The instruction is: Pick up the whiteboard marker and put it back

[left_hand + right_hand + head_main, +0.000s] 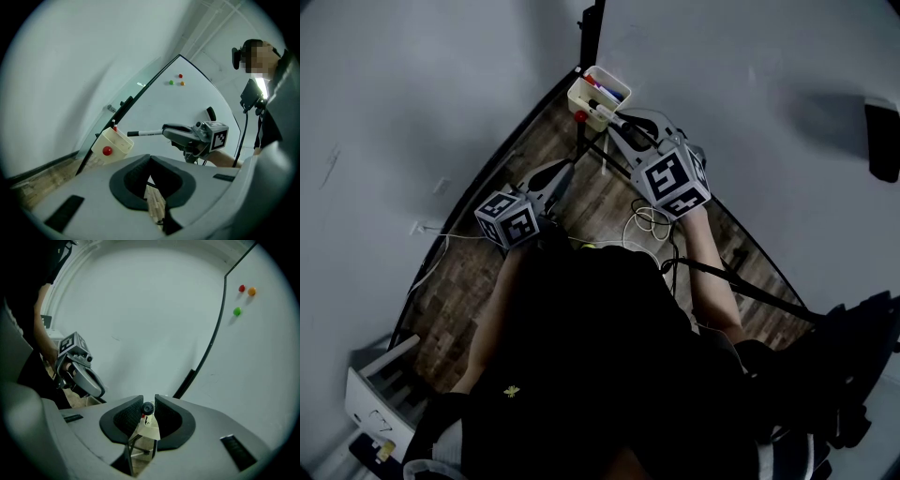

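My right gripper (148, 407) is shut on the whiteboard marker (147, 408), whose round dark end shows between the pads. In the left gripper view the marker (145, 133) sticks out level from the right gripper (168, 131), its black cap pointing at the cream marker holder (114, 144), just short of it. In the head view the right gripper (622, 124) is beside the holder (598, 97), which has other markers inside. My left gripper (150, 162) hangs lower and further back, jaws shut and empty; it also shows as the left gripper (555, 178).
The holder is fixed by the whiteboard's (187, 108) dark frame, a red magnet (107, 151) on its front. Coloured magnets (241, 288) and a black eraser (883, 139) are on the board. Cables (652, 221) lie on the wooden floor. A white drawer unit (380, 384) stands lower left.
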Action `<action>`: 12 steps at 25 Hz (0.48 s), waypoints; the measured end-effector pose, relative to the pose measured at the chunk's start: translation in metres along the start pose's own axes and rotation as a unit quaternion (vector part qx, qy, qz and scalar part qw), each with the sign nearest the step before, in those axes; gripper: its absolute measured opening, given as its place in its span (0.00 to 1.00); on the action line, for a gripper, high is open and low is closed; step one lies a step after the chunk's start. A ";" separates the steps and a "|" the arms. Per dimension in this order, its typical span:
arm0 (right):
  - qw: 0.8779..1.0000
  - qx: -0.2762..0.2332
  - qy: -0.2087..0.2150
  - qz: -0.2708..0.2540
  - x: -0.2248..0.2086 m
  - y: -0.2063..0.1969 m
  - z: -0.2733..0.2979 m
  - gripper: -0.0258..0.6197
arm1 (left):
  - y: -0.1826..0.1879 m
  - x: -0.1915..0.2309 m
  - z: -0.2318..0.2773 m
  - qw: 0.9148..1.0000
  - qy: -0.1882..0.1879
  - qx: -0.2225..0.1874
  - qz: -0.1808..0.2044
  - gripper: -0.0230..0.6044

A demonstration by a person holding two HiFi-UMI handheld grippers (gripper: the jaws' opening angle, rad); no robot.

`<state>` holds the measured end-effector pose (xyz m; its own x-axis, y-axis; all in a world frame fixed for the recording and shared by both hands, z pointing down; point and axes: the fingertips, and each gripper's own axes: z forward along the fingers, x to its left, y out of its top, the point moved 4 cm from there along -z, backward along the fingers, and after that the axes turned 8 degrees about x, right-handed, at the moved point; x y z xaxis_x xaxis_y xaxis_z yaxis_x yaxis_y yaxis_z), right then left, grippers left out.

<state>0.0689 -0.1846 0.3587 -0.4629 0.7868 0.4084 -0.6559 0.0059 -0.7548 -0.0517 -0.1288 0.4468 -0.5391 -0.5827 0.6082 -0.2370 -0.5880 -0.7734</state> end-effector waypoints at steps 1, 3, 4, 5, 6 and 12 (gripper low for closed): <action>1.000 -0.001 -0.001 0.000 0.000 0.000 -0.001 0.17 | 0.000 0.000 0.001 1.000 -0.004 -0.002 -0.003 0.07; 1.000 -0.003 -0.002 0.000 0.000 0.000 -0.003 0.17 | 0.001 -0.002 0.002 1.000 -0.011 -0.008 -0.010 0.06; 1.000 -0.004 -0.003 0.000 -0.001 0.000 -0.004 0.17 | 0.001 -0.002 0.002 1.000 -0.013 -0.010 -0.013 0.06; 1.000 -0.004 -0.003 0.000 -0.001 0.001 -0.005 0.17 | 0.001 -0.002 0.002 1.000 -0.013 -0.011 -0.016 0.07; 1.000 -0.003 -0.003 0.001 0.000 0.000 -0.005 0.17 | 0.001 -0.002 0.002 1.000 -0.013 -0.012 -0.018 0.06; 1.000 -0.004 -0.004 0.002 -0.002 0.000 -0.006 0.17 | 0.001 -0.001 0.002 0.999 -0.011 -0.014 -0.028 0.07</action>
<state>0.0737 -0.1827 0.3552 -0.4696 0.7821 0.4096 -0.6493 0.0085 -0.7605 -0.0502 -0.1297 0.4461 -0.5066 -0.5624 0.6535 -0.2888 -0.6035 -0.7432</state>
